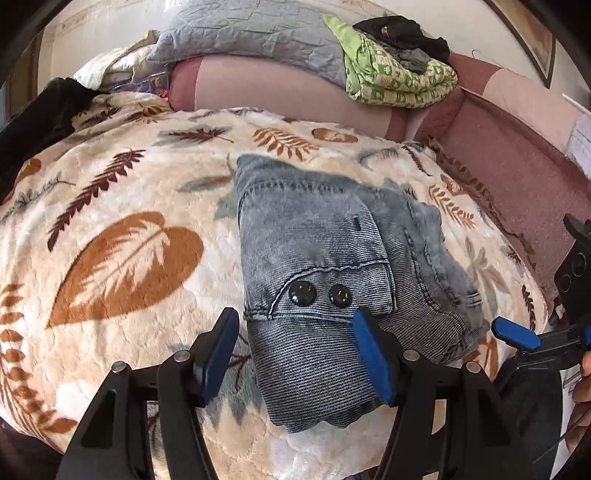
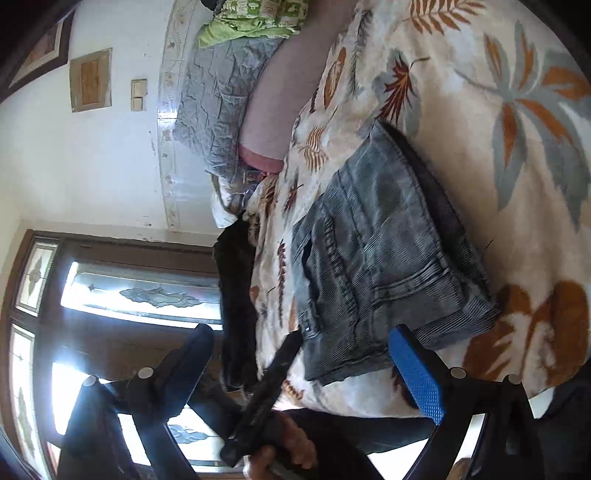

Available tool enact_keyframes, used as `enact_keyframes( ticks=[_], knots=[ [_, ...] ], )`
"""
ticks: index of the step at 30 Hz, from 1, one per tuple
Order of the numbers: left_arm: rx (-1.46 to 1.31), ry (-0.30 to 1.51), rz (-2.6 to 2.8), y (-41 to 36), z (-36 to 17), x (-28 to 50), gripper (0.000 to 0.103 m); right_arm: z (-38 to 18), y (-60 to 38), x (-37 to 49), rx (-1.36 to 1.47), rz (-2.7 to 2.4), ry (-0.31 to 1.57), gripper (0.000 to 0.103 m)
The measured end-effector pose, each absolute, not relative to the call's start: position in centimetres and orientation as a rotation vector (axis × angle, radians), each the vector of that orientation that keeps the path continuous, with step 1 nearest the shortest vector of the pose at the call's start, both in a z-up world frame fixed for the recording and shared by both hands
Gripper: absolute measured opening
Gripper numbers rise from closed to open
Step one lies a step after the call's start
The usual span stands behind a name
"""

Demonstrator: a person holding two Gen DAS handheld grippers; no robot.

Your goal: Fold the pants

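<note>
The grey-blue denim pants (image 1: pixel 332 258) lie folded into a compact bundle on the leaf-print blanket (image 1: pixel 122 229), with two dark buttons facing up. My left gripper (image 1: pixel 295 354) is open and empty, its blue pads spread just above the near edge of the bundle. My right gripper (image 2: pixel 306 373) is open and empty, rolled sideways beside the pants (image 2: pixel 380 251); it also shows at the right edge of the left wrist view (image 1: pixel 517 334). The left gripper's black finger (image 2: pixel 273 373) crosses the right wrist view.
The blanket (image 2: pixel 480 147) covers a bed. At the back lie a pink bolster (image 1: pixel 273 88), a grey quilted pillow (image 1: pixel 251 33) and a green-patterned folded cloth (image 1: pixel 399 81) with dark clothes on top. A black garment (image 1: pixel 40 118) sits at far left. A window (image 2: pixel 140 295) and wall stand beyond.
</note>
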State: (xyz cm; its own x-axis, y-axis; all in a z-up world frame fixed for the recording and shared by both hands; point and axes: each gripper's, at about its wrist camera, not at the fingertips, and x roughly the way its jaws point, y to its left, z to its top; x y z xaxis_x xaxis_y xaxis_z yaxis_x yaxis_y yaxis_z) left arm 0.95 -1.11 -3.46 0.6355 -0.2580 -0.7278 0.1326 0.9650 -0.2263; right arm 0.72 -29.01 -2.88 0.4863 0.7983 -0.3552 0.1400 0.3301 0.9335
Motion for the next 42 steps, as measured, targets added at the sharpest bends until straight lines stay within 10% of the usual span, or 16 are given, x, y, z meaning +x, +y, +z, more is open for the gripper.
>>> enact_keyframes(
  ticks=[13, 18, 21, 28, 30, 37, 42],
  knots=[
    [-0.178, 0.813, -0.252, -0.8, -3.9, 0.5, 0.066, -5.8, -30.4, 2.3, 1.185, 0.247, 1.002, 0.096],
    [-0.151, 0.797, -0.240, -1.0, -3.9, 0.3, 0.066, -4.9, -30.5, 2.0, 1.012, 0.151, 1.042, 0.034],
    [-0.159, 0.799, -0.238, -0.9, -4.0, 0.4, 0.066, -2.5, -30.4, 1.2, 0.869, 0.123, 1.000, 0.024],
    [-0.157, 0.795, -0.232, -0.8, -4.3, 0.4, 0.069, -3.4, -30.9, 1.1, 0.792, 0.127, 1.047, 0.030],
    [-0.163, 0.798, -0.232, -0.7, -4.3, 0.5, 0.070, -2.6, -31.5, 0.6, 0.894, 0.165, 1.020, 0.085],
    [-0.152, 0.794, -0.229, -0.7, -4.3, 0.5, 0.070, 3.8, -27.7, 1.7, 0.836, 0.377, 0.865, 0.086],
    [-0.151, 0.808, -0.244, -0.7, -3.8, 0.4, 0.070, -5.2, -26.2, 5.2, 0.904, 0.318, 1.167, 0.076]
  ],
)
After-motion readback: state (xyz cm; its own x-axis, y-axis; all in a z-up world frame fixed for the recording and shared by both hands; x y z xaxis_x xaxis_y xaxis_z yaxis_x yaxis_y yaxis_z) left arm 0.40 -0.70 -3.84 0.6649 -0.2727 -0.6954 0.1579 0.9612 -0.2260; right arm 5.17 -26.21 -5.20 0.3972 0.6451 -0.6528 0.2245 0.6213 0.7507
